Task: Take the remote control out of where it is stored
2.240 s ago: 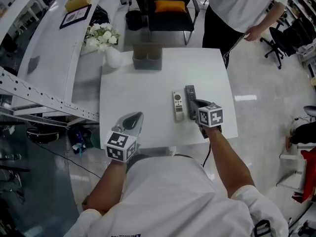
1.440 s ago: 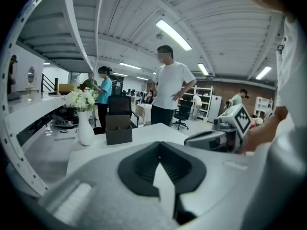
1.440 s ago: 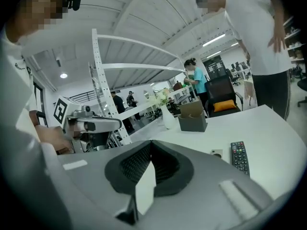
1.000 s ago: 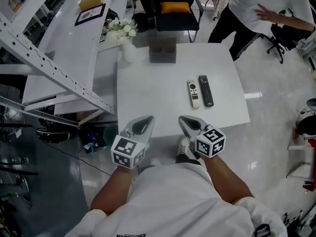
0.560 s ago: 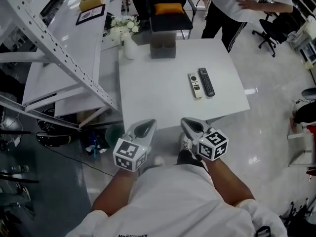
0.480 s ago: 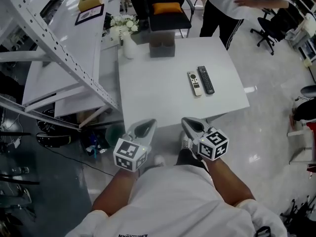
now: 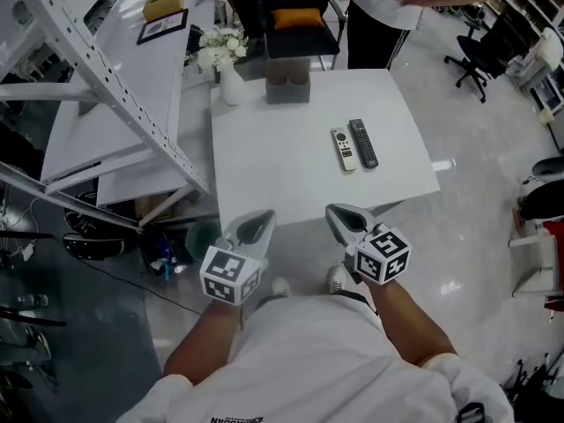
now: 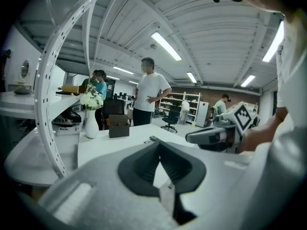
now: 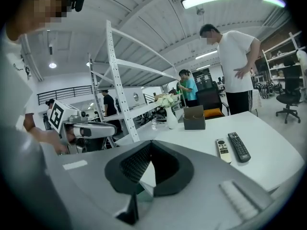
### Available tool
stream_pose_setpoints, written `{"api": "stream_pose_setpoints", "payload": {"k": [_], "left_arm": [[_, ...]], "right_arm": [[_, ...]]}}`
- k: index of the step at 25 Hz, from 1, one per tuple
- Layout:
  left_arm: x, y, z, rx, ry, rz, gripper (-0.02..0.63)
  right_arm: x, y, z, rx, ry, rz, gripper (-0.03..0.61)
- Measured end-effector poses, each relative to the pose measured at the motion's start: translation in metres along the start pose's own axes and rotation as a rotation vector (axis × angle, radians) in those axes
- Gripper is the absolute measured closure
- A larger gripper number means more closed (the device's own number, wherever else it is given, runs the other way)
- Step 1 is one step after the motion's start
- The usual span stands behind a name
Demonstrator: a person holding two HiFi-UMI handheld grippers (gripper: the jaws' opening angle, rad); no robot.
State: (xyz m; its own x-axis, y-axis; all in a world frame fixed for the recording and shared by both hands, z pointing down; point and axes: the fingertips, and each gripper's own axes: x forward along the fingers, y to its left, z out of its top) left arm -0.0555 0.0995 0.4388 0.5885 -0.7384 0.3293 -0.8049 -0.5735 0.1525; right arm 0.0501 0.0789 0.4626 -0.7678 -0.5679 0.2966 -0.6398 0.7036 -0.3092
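Note:
Two remotes lie side by side on the white table [image 7: 264, 166]: a white remote [image 7: 342, 148] [image 9: 222, 150] and a black remote [image 7: 362, 142] [image 9: 238, 146] to its right. A grey holder box [image 7: 287, 89] [image 9: 194, 117] stands at the table's far edge. Both grippers hang in front of the table's near edge, close to my body and above the floor. My left gripper [image 7: 256, 220] [image 8: 158, 145] has its tips together and holds nothing. My right gripper [image 7: 339, 213] [image 9: 150, 145] is shut and empty too, well short of the remotes.
A white vase of flowers [image 7: 227, 55] stands at the table's far left corner. A slanted white metal shelf frame [image 7: 106, 86] runs along the left. A chair with an orange cushion [image 7: 295, 16] and a person in a white shirt [image 7: 388, 7] are beyond the table.
The right gripper has left the black remote, which now lies beside the white one. I have backed away from the table, and both grippers have drawn off its near edge.

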Motion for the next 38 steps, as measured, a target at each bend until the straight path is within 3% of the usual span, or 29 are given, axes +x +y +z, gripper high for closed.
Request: {"api": "stream_pose_setpoints", "payload": {"k": [18, 38], "left_arm": [[0.043, -0.034, 0.011, -0.020, 0.012, 0.052, 0.612], [0.047, -0.034, 0.015, -0.012, 0.012, 0.067, 0.612]], "right_arm": [[-0.022, -0.040, 0.015, -0.008, 0.017, 0.065, 0.574], [-0.020, -0.048, 0.018, -0.007, 0.016, 0.074, 0.574]]}}
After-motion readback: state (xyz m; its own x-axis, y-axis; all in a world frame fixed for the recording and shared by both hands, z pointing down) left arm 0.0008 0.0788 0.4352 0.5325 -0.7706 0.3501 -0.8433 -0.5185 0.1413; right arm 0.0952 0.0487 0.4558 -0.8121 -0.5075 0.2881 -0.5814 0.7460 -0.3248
